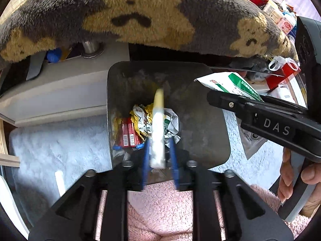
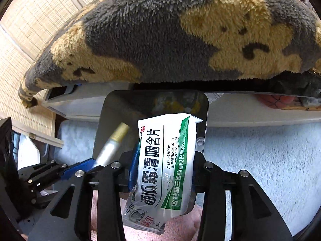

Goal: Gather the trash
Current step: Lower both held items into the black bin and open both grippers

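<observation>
closest to me, under both wrists, lies a pink fleece [image 1: 160, 210], soft and curly. my left gripper [image 1: 159, 143] points down into the bin, and the tube [image 1: 158, 132] stands between its blue pads. it is a slim white cylinder with a dull gold cap, and it looks blurred. i see a thin gap at each side of it, so i judge the jaws are apart and do not press it. such a tube is probably light, smooth and a little slippery; i would take it across the middle of the body, not at the cap.

my right gripper [image 2: 166, 156] hangs over the same bin with the packet [image 2: 170, 140] between its jaws. this is a flat white and green foil sachet, glossy and creased at the lower end. whether the pads press on its edges i cannot tell. it should be very light and floppy, so a pinch on the flat faces near one sealed end would be safer than on the thin edges.

the bin [image 1: 200, 120] is dark, with rounded corners and dull scuffed walls. at its bottom are crumpled wrappers [image 1: 144, 120] and two red boxes [image 1: 128, 132]. around it is a pale blue shaggy rug [image 1: 50, 140]. beyond, a thick plush blanket [image 1: 140, 20], grey with tan bear faces, hangs over a grey ledge [image 1: 60, 88].
</observation>
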`<state>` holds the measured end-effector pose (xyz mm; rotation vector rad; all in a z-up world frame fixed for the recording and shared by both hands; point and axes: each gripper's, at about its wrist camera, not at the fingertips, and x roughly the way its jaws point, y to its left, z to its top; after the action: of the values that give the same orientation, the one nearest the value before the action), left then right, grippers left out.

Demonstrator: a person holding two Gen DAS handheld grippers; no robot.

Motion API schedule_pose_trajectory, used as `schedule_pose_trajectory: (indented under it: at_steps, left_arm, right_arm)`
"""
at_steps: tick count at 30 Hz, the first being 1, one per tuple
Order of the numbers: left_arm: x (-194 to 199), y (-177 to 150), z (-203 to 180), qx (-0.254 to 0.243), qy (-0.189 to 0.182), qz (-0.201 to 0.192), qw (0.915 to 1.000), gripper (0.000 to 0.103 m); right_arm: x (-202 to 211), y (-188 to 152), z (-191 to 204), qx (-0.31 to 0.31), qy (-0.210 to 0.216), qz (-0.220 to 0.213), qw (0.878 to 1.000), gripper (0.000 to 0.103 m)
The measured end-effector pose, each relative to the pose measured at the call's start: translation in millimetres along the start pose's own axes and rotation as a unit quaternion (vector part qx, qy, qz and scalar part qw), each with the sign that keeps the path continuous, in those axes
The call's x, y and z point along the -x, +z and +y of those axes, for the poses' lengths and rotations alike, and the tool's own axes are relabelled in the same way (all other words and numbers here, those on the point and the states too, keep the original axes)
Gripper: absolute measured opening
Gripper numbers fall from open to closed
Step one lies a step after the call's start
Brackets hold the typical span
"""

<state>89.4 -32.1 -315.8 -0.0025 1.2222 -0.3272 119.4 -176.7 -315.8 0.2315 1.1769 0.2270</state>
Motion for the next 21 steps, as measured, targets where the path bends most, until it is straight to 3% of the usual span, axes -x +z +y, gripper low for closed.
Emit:
schedule_pose_trajectory:
  at_steps: [2,4,6,8,10,13,21]
  left_arm:
    - [0.4,1.2,1.5,0.002,0.004,0.001,1.0000,0.029]
    - [1.3,1.0,2.7,0.005,0.006,0.000,1.0000,0.036]
    - [3.7,1.2,4.8,0.008,0.009,-0.002,0.9999,0.042]
    - [8.3,0.5,6.0,0.010,0.013,-0.006,0.9999,0.059]
    - [12.8,0.9,6.7,0.013,0.017,-0.013,0.9997,0.079]
    - [22.1,0.6,11.3,0.020,0.031,-0.022,0.9991,0.094]
    - [52.3,2.5,22.5,0.027,0.055,-0.046,0.9971,0.095]
  right_arm:
    - [-2.3,1.3,-0.2,-0.002,-0.003,0.002,1.000,0.051]
    - [-2.2,2.4,-1.3,-0.008,-0.003,0.001,1.000,0.069]
    - [0.1,3.3,-3.0,-0.013,-0.005,-0.004,1.000,0.073]
    - [3.8,3.8,-4.2,-0.013,-0.010,-0.006,1.000,0.082]
    - [9.2,4.1,-5.4,-0.011,-0.015,-0.008,1.000,0.097]
    - [16.7,3.9,-5.9,0.000,-0.021,-0.010,1.000,0.099]
    - [62.4,6.5,-20.3,-0.006,-0.030,-0.045,0.999,0.099]
